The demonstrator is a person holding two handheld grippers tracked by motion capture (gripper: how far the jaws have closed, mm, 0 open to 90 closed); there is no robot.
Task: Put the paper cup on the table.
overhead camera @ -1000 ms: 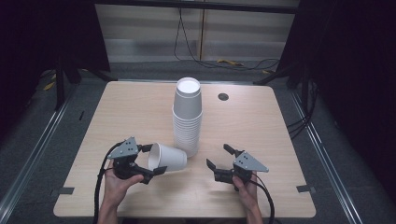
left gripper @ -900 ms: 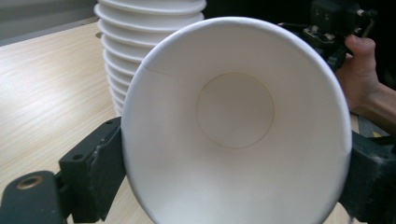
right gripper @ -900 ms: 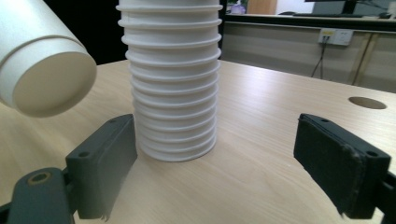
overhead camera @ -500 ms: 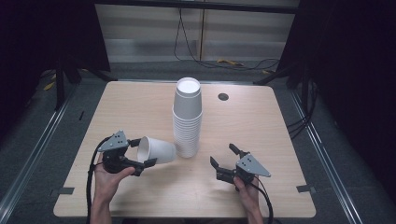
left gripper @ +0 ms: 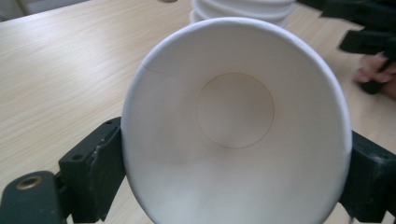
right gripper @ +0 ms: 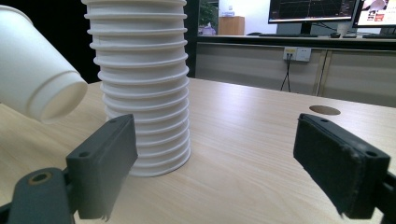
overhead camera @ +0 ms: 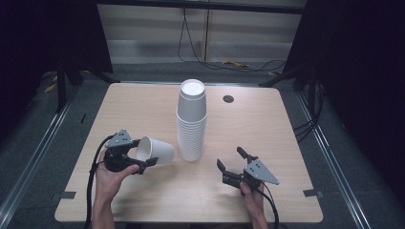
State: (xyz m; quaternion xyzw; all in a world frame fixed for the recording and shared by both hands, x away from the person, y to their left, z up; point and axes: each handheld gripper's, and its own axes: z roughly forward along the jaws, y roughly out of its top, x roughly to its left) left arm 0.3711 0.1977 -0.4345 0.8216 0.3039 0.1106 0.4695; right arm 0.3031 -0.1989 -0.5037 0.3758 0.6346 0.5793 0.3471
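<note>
- The left hand-held gripper (overhead camera: pixel 138 160) squeezes one white paper cup (overhead camera: pixel 155 150) between its two jaws, near the cup's rim.
- The cup is tipped on its side, up off the table (overhead camera: pixel 143 105). Its bottom points at the tall stack of cups (overhead camera: pixel 192 121) in the middle of the table, and its open mouth faces the gripper.
- The cup is near the left front part of the table, just beside the stack and not touching it.
- The right hand-held gripper (overhead camera: pixel 234 164) is wide open with nothing in it. It waits near the front edge, to the right of the stack.
- I think the step now is carrying one single cup, apart from the stack.
- Next, the cup likely needs to be turned upright and set down on a bare spot near the left edge. The jaws should let go only when the cup sits flat.
- The squeeze should be soft, or the thin cup could get squashed.
</note>
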